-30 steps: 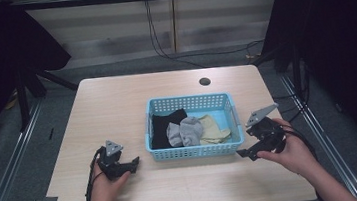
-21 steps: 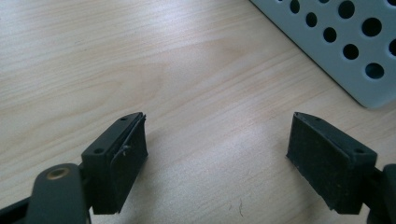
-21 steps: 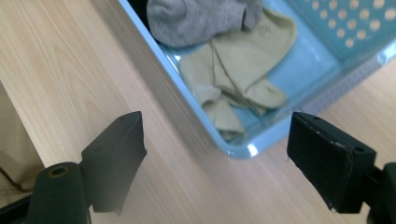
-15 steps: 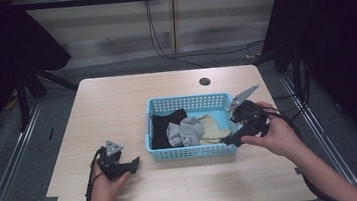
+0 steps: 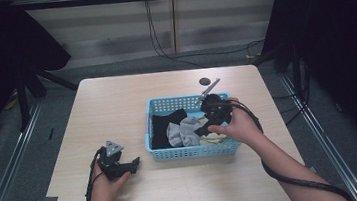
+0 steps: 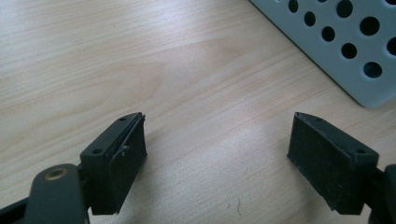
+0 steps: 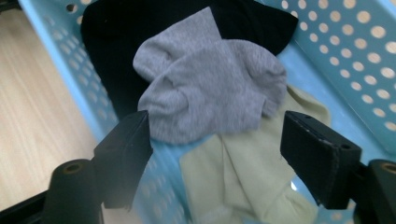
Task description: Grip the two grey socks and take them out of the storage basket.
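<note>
Pale wood of the table [image 5: 117, 107] lies bare from 9 to 12 o'clock of the blue basket [image 5: 190, 152]. Left hand-held gripper [image 6: 217, 140] rests at the basket's 8 o'clock, jaws apart over bare wood. Right hand-held gripper [image 7: 215, 140] hangs over the basket, jaws apart above the grey sock [image 7: 210, 88], cream sock [image 7: 243, 177] and black garment [image 7: 116, 42].

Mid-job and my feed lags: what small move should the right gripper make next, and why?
Probably lower the right gripper straight down: its jaws stand open above the grey sock, which lies on top of the pale sock in the basket, nothing between them yet.
</note>
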